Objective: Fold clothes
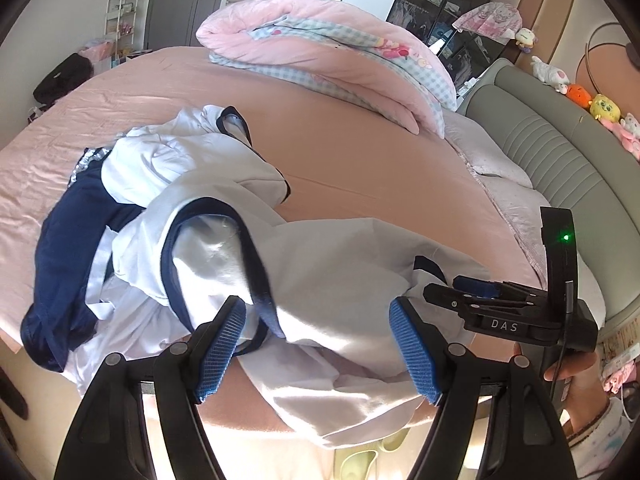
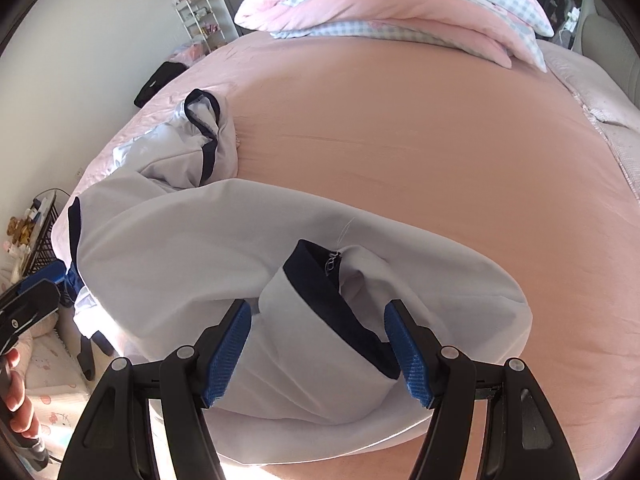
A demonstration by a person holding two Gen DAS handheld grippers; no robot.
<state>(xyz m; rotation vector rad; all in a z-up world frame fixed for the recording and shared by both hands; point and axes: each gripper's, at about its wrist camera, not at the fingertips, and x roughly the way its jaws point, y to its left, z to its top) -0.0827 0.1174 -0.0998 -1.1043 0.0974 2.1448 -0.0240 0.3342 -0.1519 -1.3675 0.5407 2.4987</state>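
Note:
A white garment with navy trim [image 1: 340, 272] lies crumpled on the pink bed [image 1: 360, 160], near its front edge. My left gripper [image 1: 318, 348] hangs over it, open, with a navy-edged fold between the blue pads and no pad pressing. In the right wrist view the same white garment [image 2: 200, 240] spreads below my right gripper [image 2: 318, 352], also open, and a sleeve's navy cuff [image 2: 320, 276] sits in the gap untouched. The right gripper [image 1: 448, 290] also shows in the left wrist view, over the garment's right end. The left gripper [image 2: 44, 284] appears at the right wrist view's left edge.
More white and navy clothes [image 1: 64, 256] are heaped at the bed's left. A folded pink quilt [image 1: 320, 52] lies at the far side, with pillows [image 1: 500, 168] and a grey headboard [image 1: 560, 152] on the right. A black crate [image 2: 44, 220] stands on the floor beside the bed.

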